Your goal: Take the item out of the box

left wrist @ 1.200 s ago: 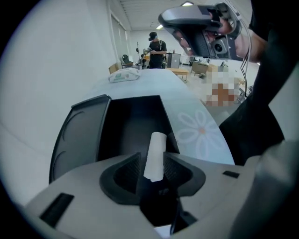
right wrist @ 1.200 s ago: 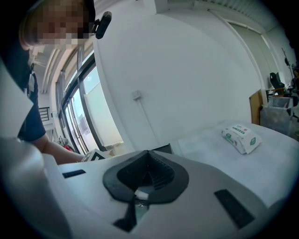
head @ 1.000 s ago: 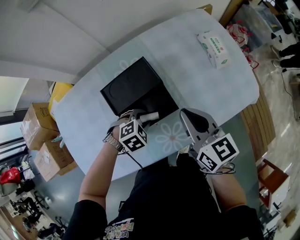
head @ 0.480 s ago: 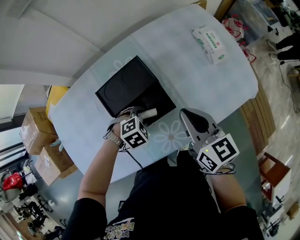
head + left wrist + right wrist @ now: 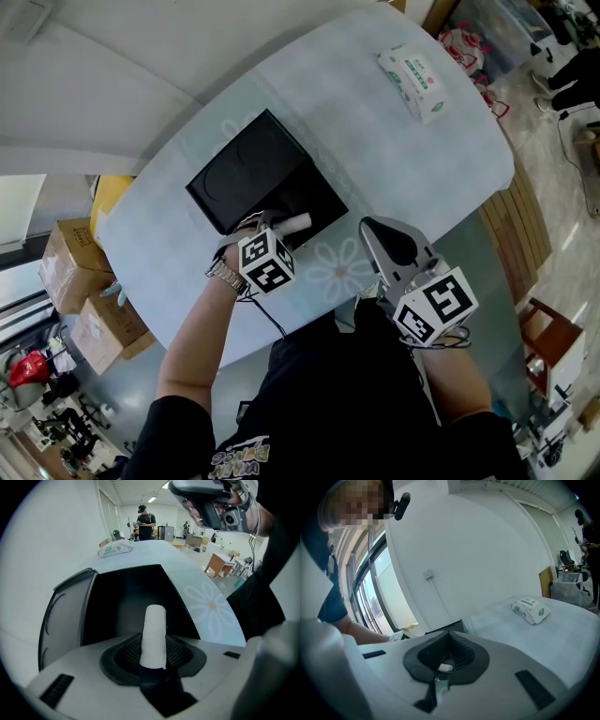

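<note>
Left gripper point(image 5: 153, 663) jaws clamped on the item point(image 5: 153, 630), a plain white, round-ended roll. It sits at the lower edge of the open black box point(image 5: 246, 167), frame centre. Right gripper point(image 5: 443, 668), lower right: jaws together, empty.

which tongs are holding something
The left tongs, shut on a white roll at the black box; the right tongs hold nothing.

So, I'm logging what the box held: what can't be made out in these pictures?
Box interior: head view, partly covered by the left gripper; left gripper view, too dark to show other contents.
White item: lower end hidden between the jaws, both views.
Packet print: too small in every view.
</note>
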Demonstrator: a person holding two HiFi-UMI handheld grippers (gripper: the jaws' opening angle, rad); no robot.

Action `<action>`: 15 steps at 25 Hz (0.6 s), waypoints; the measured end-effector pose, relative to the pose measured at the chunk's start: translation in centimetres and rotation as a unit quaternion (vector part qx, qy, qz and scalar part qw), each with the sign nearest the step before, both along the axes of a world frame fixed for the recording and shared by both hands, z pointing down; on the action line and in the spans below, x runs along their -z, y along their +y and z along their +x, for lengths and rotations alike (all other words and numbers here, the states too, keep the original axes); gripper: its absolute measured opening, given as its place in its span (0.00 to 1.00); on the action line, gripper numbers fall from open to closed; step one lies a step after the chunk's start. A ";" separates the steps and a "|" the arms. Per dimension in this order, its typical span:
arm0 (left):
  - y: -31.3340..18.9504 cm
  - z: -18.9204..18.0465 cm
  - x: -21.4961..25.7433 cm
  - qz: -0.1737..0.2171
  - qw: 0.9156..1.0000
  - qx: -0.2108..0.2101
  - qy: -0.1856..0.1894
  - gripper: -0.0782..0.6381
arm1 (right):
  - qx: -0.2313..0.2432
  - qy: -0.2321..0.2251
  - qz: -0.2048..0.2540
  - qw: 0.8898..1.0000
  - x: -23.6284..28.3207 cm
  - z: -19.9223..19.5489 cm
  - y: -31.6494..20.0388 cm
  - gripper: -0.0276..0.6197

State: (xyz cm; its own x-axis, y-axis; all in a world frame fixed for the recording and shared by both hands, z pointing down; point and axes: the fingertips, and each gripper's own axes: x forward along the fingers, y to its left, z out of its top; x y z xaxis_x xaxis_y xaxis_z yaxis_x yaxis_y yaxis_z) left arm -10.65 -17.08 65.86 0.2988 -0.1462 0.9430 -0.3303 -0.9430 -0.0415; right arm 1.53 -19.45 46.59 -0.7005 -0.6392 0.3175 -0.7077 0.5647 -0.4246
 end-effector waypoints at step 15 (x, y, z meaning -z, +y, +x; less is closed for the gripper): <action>-0.3 -0.6 0.3 0.044 0.999 0.027 -0.010 0.30 | 0.001 0.002 0.015 1.000 1.5 0.7 1.7 0.06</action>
